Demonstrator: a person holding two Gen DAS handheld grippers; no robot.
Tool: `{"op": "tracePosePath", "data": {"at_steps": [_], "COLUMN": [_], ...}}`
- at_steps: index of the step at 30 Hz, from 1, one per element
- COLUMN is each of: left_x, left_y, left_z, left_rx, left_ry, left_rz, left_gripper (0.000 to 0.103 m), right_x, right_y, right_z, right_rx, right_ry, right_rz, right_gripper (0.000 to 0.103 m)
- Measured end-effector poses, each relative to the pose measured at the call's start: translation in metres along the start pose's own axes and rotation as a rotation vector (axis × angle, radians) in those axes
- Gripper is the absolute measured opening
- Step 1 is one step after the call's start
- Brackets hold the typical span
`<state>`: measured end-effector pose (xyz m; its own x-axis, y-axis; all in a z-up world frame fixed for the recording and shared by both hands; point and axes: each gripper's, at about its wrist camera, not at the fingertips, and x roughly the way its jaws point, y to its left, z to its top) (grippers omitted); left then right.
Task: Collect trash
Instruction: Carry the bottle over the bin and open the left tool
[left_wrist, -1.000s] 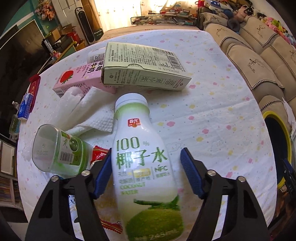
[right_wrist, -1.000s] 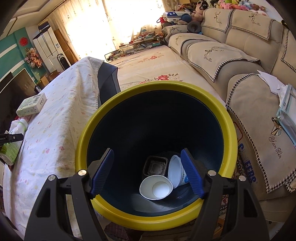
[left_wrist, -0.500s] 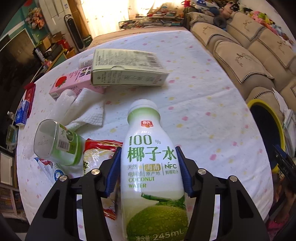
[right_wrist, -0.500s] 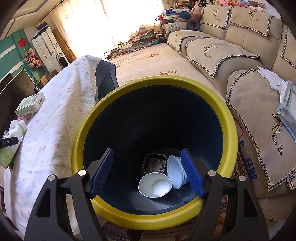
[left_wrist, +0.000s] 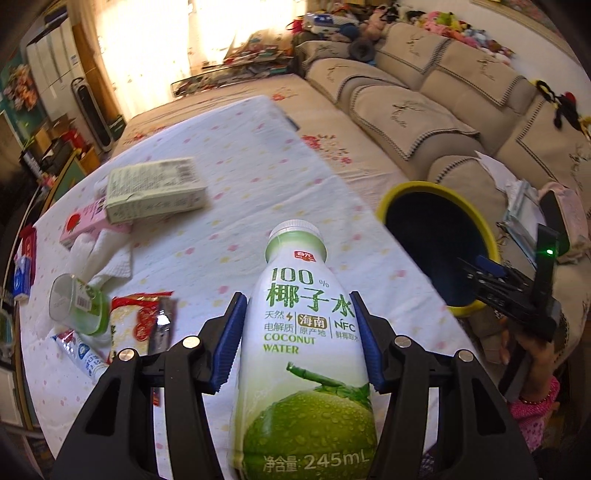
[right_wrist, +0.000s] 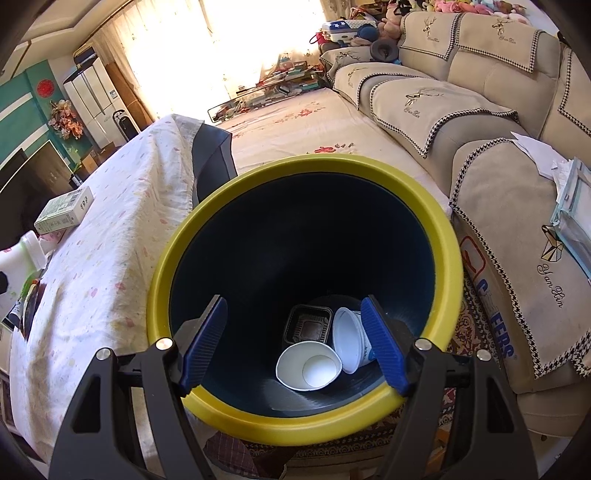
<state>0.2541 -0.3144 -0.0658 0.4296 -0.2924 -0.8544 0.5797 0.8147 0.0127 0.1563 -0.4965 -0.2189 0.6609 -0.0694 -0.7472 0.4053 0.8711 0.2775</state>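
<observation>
The left gripper (left_wrist: 299, 341) has its blue fingers (left_wrist: 227, 341) pressed against both sides of a coconut water bottle (left_wrist: 301, 354), pinching it around the middle of its label, with the white cap pointing away from the camera. The bottle looks raised above the worktop (left_wrist: 258, 206), which is covered in a white cloth with coloured dots, though no gap beneath it can be seen. Toward the left edge of the worktop lie a pale green carton (left_wrist: 155, 190) resting partly on a pink carton (left_wrist: 86, 221), a crumpled white paper towel (left_wrist: 107, 254), a clear plastic cup with a green label (left_wrist: 75, 302) on its side, a red and white snack packet (left_wrist: 138, 319) and a small blue and white wrapper (left_wrist: 79, 350). Beyond the right edge of the worktop stands a dark bin with a yellow rim (left_wrist: 413, 188), close to a beige sofa (left_wrist: 424, 110). The right gripper (right_wrist: 293, 343) hangs over the mouth of this bin (right_wrist: 303, 162) with its fingers (right_wrist: 380, 343) spread wide and nothing between them. At the bottom of the bin lie a white paper cup (right_wrist: 308, 365) on its side, a second white cup (right_wrist: 349, 339) touching it, and a black plastic tray (right_wrist: 306, 326) just behind them.
</observation>
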Motion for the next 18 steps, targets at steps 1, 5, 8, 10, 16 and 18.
{"op": "tracePosePath", "data": {"at_steps": [1,5,8,10,16,18], "left_x": [-0.002,-0.007,-0.006,-0.003,0.027,0.039], "left_y": [-0.010,-0.047,-0.076,-0.094,-0.140,-0.155], "left_z": [0.003,0.013,0.023,0.029,0.048,0.054], "left_rx": [0.020,0.094,0.144,0.171,0.234,0.254], "left_ry": [-0.005,-0.025,-0.038,-0.041,-0.029,-0.019], "left_rz": [-0.013,-0.067,-0.104,-0.128,-0.177,-0.187], "left_gripper": [0.055,0.056,0.056,0.056,0.056,0.056], "right_x": [-0.002,-0.012,-0.022,-0.032,-0.062,-0.070], "right_y": [-0.002,-0.014,-0.022,-0.028,-0.044,-0.049], "right_z": [0.000,0.001,0.000,0.001,0.003,0.004], "right_rx": [0.004,0.030,0.048,0.055,0.075,0.080], "right_ry": [-0.003,-0.027,-0.049,-0.070,-0.137,-0.155], "right_rz": [-0.001,-0.008,-0.019,-0.025,-0.034,-0.045], "right_gripper": [0.071,0.071,0.071,0.071,0.071,0.071]}}
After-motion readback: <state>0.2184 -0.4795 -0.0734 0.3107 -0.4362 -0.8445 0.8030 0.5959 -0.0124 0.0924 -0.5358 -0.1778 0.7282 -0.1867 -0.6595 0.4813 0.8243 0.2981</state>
